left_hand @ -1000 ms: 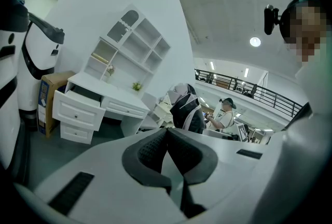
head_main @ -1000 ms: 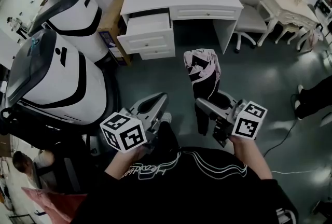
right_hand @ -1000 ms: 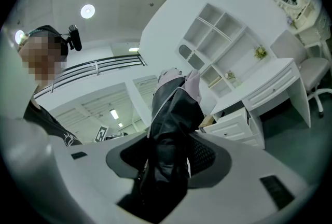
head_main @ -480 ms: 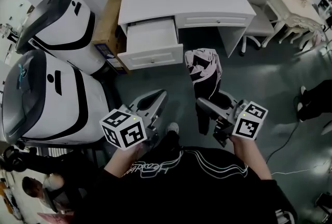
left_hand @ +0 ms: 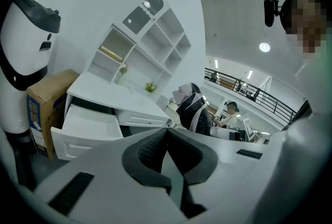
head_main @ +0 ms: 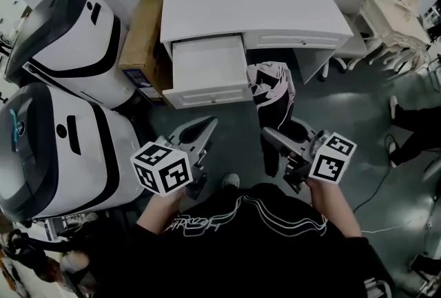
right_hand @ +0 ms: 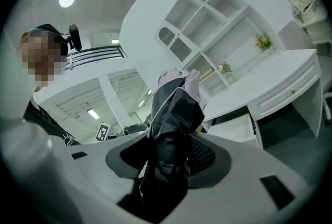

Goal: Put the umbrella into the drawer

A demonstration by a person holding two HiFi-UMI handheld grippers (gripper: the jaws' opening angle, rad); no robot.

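As the right gripper (head_main: 275, 143) carries the umbrella (head_main: 271, 91), the drawer (head_main: 210, 69) appears nearer.

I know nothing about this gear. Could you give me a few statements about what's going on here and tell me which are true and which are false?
1. The right gripper is clamped on a folded black and pink umbrella. True.
2. The drawer of the white desk is pushed shut. False: it is pulled out, and its inside looks bare.
3. The left gripper carries a second umbrella. False: its jaws are together with nothing between them.
4. A cardboard box stands beside the desk, on the drawer's side. True.
5. The umbrella lies in the drawer. False: it is held upright above the floor, short of the desk.
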